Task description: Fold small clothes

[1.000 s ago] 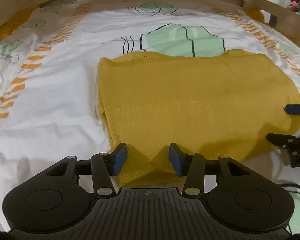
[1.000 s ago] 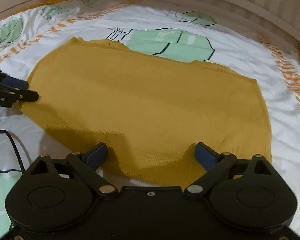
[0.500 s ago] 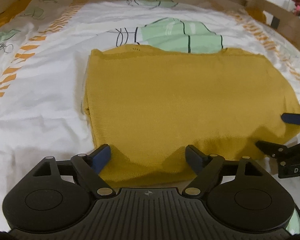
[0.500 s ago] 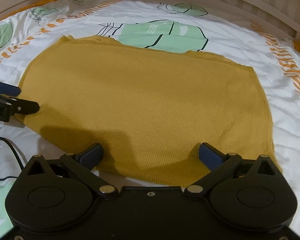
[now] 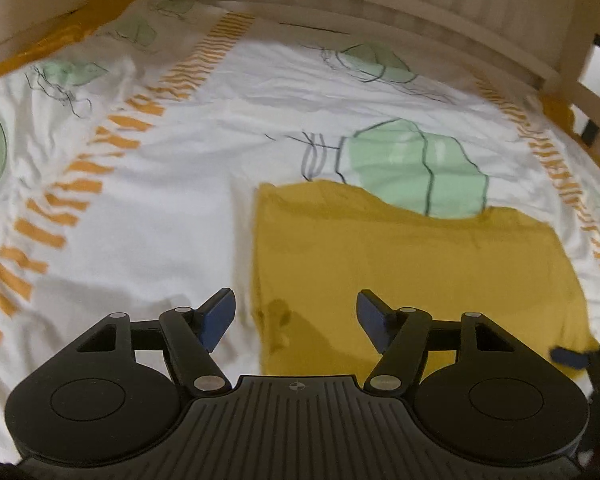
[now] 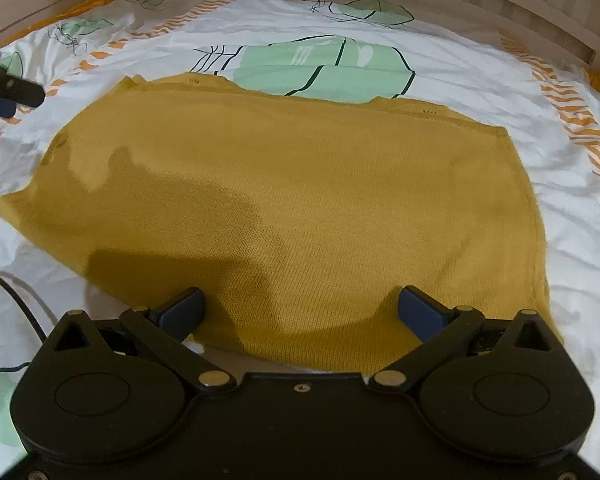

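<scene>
We see a mustard-yellow knit garment (image 6: 284,208) lying flat on the bed sheet (image 5: 148,240), white w/ green leaf prints and orange dashes. Our right hand-held gripper (image 6: 300,310) is spread wide, holding nothing; both pads sit over the garment's near hem, which runs just ahead of the gripper body. To its right the garment's side edge (image 6: 536,240) falls away, w/ bare sheet beyond. Far edge w/ the neckline dip is straight ahead, well apart.

Our left hand-held gripper (image 5: 296,316) is also wide open, empty. The garment's left edge (image 5: 256,264) runs fwd between its two fingers: left pad (image 5: 219,314) is over bare sheet, right pad over fabric. Lots of open sheet to its left and ahead. Wooden bed rail (image 5: 340,4) curves round the far side. The right gripper's blue tip shows at the garment's near-right corner in the left view.
</scene>
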